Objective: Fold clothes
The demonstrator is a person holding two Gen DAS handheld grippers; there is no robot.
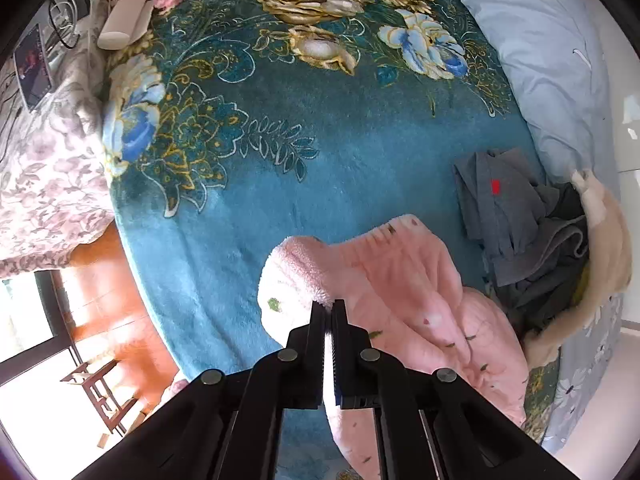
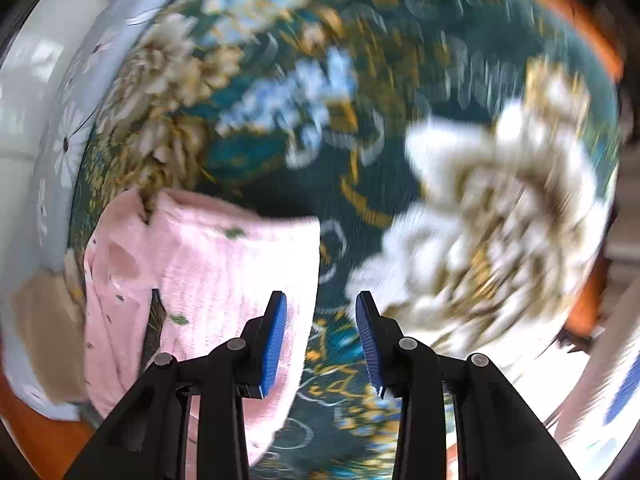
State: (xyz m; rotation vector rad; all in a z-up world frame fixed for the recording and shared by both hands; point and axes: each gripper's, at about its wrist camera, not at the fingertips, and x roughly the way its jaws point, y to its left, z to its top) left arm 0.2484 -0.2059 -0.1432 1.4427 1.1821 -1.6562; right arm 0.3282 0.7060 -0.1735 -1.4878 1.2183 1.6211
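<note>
left wrist view looks steeply down on a bed covered by a teal blanket (image 1: 340,168) printed with gold and blue flowers. the left gripper (image 1: 329,308) has its jaws pressed together, pinching an edge of a pink fleece garment (image 1: 400,280) that lies bunched on the near right part of the blanket. just to the right of the pink garment sits a heap of grey clothes (image 1: 516,232), one piece with a small red mark, and a cream fluffy item (image 1: 600,240) touches the heap's right side. a pale blue quilt with daisies (image 1: 540,60) runs along the far right. a white cylinder (image 1: 120,26) lies at the far left, beside a floral sheet (image 1: 48,184).

right wrist view is heavily blurred. the right gripper (image 2: 321,340) has its jaws spread apart, blue pads (image 2: 274,344) showing, with nothing between them but the blanket below. the pink garment lies to its left, behind the left finger.
</note>
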